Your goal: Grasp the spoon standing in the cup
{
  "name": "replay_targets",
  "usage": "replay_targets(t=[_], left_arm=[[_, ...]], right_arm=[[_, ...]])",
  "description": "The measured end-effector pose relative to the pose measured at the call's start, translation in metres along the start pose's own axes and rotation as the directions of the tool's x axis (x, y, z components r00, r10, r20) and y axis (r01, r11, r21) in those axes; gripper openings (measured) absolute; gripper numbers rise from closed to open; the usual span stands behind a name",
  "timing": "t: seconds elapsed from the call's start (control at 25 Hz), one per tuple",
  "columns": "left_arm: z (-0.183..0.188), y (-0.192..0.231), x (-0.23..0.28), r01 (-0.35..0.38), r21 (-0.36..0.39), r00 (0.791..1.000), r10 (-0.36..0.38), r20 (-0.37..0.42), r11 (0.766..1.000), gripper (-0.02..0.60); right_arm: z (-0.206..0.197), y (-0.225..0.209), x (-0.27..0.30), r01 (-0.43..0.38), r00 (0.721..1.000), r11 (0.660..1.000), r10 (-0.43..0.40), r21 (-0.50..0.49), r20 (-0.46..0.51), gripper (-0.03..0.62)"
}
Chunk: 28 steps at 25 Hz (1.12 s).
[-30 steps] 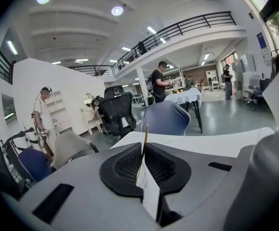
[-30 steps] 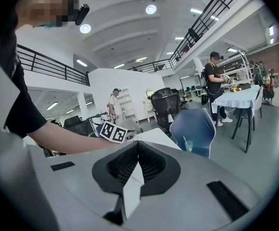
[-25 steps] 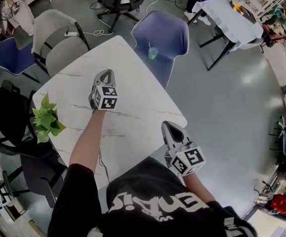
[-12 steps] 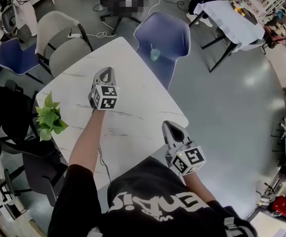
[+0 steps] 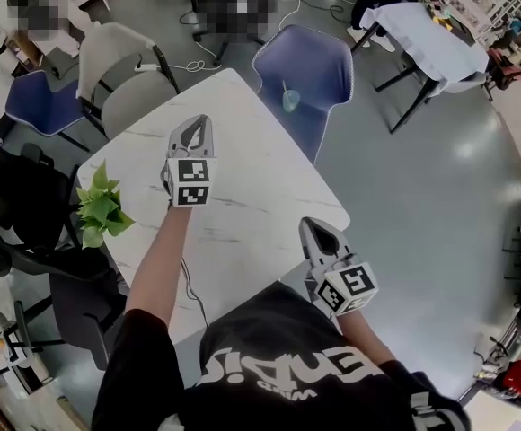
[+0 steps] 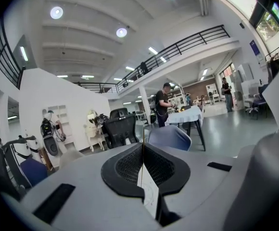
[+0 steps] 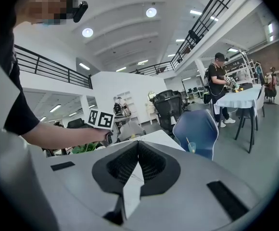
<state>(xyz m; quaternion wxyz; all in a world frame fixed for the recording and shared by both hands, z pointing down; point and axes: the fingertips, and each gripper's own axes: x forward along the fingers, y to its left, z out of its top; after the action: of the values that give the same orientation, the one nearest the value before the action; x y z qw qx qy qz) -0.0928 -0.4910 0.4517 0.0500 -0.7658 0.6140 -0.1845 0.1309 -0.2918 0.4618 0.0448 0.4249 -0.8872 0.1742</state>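
**Light cup on a chair seat, both grippers closed: a tip-over is the main risk**

The spoon [image 5: 286, 89] shows only as a thin handle leaning out of a small pale-blue cup [image 5: 292, 102]. The cup stands not on the table [image 5: 242, 178] but on the seat of a blue chair [image 5: 319, 61] just beyond the table's far corner. From the right gripper view, the cup [image 7: 191, 147] looks small and probably light, and the seat beneath it is curved. A sideways nudge on the handle could probably lever the cup over or slide it off the seat.

The left gripper [image 5: 198, 122] is over the middle of the table, well apart from the cup, with its pads pressed together and nothing between them. The right gripper [image 5: 313, 227] is at the near edge, farther from the cup, and its jaws also meet, empty. Whichever one goes in has to spread its jaws before it arrives. If it comes in closed, the tip would strike the handle instead of straddling it.

The reach crosses the table corner and drops to the lower seat, so a gripper body could catch the table edge or the chair's backrest. The handle is thin and tilted. Jaws that close out of line with it could pinch air or twist the spoon against the cup's rim. Gripping too low could catch the rim as well and lift the cup along with the spoon.
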Motion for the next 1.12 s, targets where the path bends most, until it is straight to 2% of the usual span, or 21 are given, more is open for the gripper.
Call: replay_targets(t=[0.12,0.32,0.72,0.88,1.12], left_arm=[[0.019,-0.002,-0.019,0.004,0.000,0.999,-0.004,0.046,1.000,0.016],[0.035,-0.009,-0.053,0.020,-0.021,0.997,-0.019,0.077,1.000,0.015],[0.031,-0.038,-0.120,0.063,-0.087,0.995,-0.056,0.083,0.994,0.016],[0.035,-0.050,-0.149,0.069,-0.078,0.993,-0.061,0.097,0.995,0.015],[0.029,-0.063,-0.189,0.080,-0.155,0.993,-0.067,0.093,0.985,0.015]], right_arm=[[0.000,0.002,-0.003,-0.005,1.000,1.000,0.005,-0.001,0.007,0.012],[0.001,0.006,-0.009,-0.014,1.000,1.000,0.015,-0.006,0.013,0.012],[0.002,0.016,-0.013,-0.040,0.999,0.999,0.041,-0.024,0.027,0.012],[0.001,0.025,-0.012,-0.055,0.998,0.998,0.056,-0.034,0.031,0.012],[0.006,0.032,-0.010,-0.064,0.997,0.997,0.066,-0.047,0.045,0.012]])
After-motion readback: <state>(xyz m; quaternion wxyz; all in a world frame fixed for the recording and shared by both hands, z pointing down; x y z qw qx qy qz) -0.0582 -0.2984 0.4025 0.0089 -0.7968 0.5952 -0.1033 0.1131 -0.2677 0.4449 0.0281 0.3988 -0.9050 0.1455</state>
